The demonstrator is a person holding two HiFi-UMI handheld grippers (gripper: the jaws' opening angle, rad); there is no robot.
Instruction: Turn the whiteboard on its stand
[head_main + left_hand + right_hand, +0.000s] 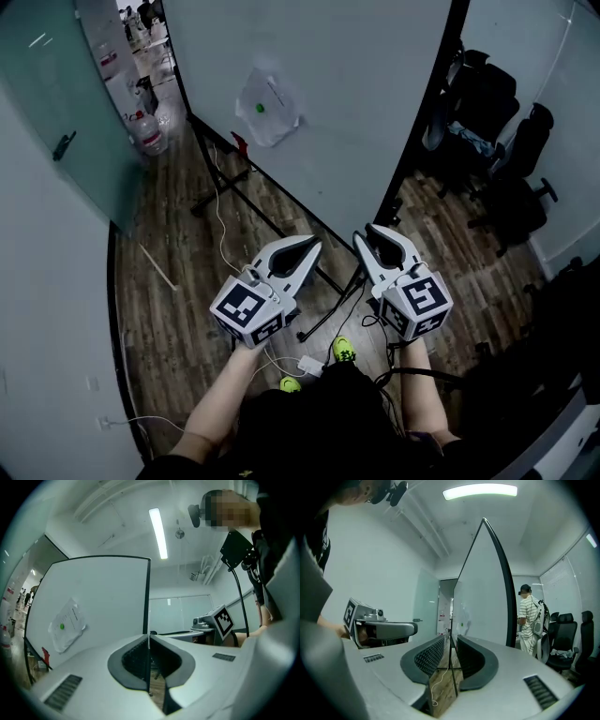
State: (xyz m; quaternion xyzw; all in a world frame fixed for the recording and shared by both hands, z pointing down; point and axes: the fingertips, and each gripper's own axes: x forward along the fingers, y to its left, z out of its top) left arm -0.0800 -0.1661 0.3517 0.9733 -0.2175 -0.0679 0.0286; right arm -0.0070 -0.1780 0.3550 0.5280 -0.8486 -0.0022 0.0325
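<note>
Background bystander (pixel 529 620) beside whiteboard (pixel 483 597) shows only past the narrowly parted right tool (pixel 451 638); left tool (pixel 148 635) closed.

Whiteboard (pixel 356 84) top beyond head-view edge

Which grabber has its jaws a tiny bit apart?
The right gripper: its own view shows a narrow gap between the tips, with the wooden floor visible through it. The left gripper has its tips touching.
</note>
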